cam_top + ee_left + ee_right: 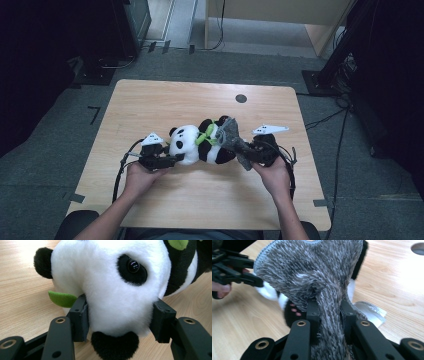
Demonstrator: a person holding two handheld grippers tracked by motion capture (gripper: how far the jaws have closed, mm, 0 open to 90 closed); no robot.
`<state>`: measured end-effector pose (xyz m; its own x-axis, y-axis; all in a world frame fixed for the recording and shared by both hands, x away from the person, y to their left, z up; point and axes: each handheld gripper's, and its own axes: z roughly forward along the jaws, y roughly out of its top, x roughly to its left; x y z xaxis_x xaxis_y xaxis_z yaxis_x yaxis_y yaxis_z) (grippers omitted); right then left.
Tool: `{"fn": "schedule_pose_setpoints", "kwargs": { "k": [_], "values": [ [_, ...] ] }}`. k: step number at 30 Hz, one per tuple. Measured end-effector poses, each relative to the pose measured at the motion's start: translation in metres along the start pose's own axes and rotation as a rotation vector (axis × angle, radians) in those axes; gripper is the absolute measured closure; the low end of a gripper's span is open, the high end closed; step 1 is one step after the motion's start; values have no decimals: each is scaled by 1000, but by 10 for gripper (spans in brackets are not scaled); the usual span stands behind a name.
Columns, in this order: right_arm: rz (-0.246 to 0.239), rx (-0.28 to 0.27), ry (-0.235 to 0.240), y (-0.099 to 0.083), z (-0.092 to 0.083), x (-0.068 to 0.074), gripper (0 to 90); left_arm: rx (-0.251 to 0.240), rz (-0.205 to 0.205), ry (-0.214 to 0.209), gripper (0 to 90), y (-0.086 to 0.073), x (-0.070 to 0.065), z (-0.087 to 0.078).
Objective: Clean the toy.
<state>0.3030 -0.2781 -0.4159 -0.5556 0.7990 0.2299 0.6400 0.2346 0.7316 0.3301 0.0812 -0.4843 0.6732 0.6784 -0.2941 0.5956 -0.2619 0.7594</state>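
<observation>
1. The plush panda (200, 142) lies on its side near the middle of the wooden table (150, 100), head toward the left gripper, body toward the right. Its pile is short and soft, white on the head and belly, black on the ears, eye patches and limbs, with a glossy round eye and green felt leaf pieces (62, 299) at the head and chest.
2. The grey cloth (235, 140) is a shaggy, chenille-type fabric with a stitched edge. It drapes over the rear of the panda and runs toward the right gripper.
3. The left gripper (167, 161) has its jaws part-way closed on the panda's head. In the left gripper view both black pads press into the white fur on either side of the muzzle, denting it.
4. The right gripper (250, 152) has its jaws drawn close together on a bunched fold of the grey cloth. In the right gripper view the fabric fans out wide beyond the pads.
5. The table has a pale, straight-grained surface and a round dark hole (241, 98) near its far edge.
6. A hand grips each tool from the near edge; black cables trail from both.
</observation>
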Motion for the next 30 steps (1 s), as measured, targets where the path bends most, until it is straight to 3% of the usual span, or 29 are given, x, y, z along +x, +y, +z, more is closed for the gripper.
{"fn": "schedule_pose_setpoints", "kwargs": {
  "k": [5,9,13,16,20,24,27,30],
  "values": [
    [33,9,1,-3,3,-9,758,-2,1,0,425,0,1,0],
    [42,-35,-22,4,-13,-12,759,-1,-2,1,426,1,1,0],
    [11,-115,-8,20,-34,3,759,-3,-3,4,427,1,0,0],
    [-31,-135,27,32,-36,23,759,0,1,5,428,1,0,-1],
    [-118,-121,80,47,-21,56,758,4,1,6,429,2,0,-1],
    [-190,-69,132,54,8,85,759,7,-1,5,430,3,0,-1],
    [-247,-12,117,51,35,98,759,4,-8,4,431,4,0,-1],
    [-277,47,74,44,58,102,759,6,-9,2,432,4,1,-1]
  ]
}}
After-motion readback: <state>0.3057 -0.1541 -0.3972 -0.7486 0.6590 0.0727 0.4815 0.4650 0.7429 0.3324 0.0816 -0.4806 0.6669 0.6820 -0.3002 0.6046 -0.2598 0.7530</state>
